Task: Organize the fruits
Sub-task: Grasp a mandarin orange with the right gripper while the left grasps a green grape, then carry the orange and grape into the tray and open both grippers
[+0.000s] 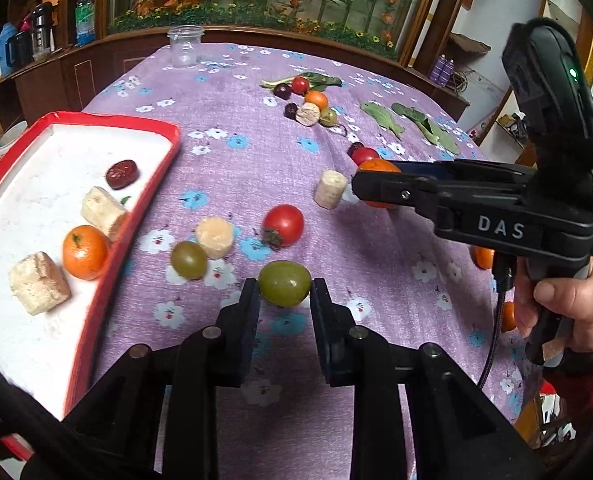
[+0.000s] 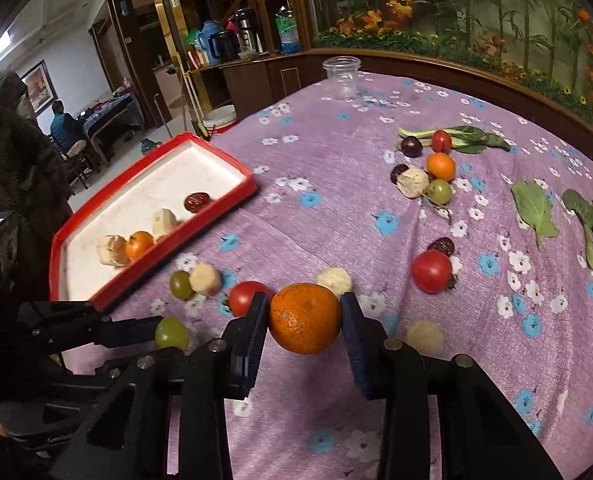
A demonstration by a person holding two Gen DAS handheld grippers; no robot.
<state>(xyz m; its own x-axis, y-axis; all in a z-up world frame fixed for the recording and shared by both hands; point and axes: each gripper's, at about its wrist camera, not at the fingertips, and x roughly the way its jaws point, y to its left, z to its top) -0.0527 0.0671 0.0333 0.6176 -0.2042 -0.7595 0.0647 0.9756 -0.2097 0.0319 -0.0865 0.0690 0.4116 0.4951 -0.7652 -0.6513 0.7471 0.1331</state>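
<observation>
My left gripper point(image 1: 285, 286) is shut on a green grape point(image 1: 284, 283), held just above the purple flowered cloth. My right gripper point(image 2: 303, 312) is shut on an orange tangerine point(image 2: 304, 318), also lifted off the cloth. In the right wrist view the left gripper point(image 2: 168, 334) enters from the left with the grape point(image 2: 171, 333). The red-rimmed white tray point(image 1: 164, 184) on the left holds a dark date point(image 1: 122, 173), a tangerine point(image 1: 85, 252) and two pale sugarcane chunks point(image 1: 39, 288). Loose on the cloth lie a tomato point(image 1: 283, 225), another green grape point(image 1: 188, 259) and pale chunks point(image 1: 215, 237).
A second fruit cluster point(image 2: 424, 172) with green leaves point(image 2: 534, 210) lies farther back on the right. A clear plastic cup point(image 2: 341, 77) stands at the far table edge. A wooden cabinet with bottles and a planter wall lie behind. A person sits far off at the left.
</observation>
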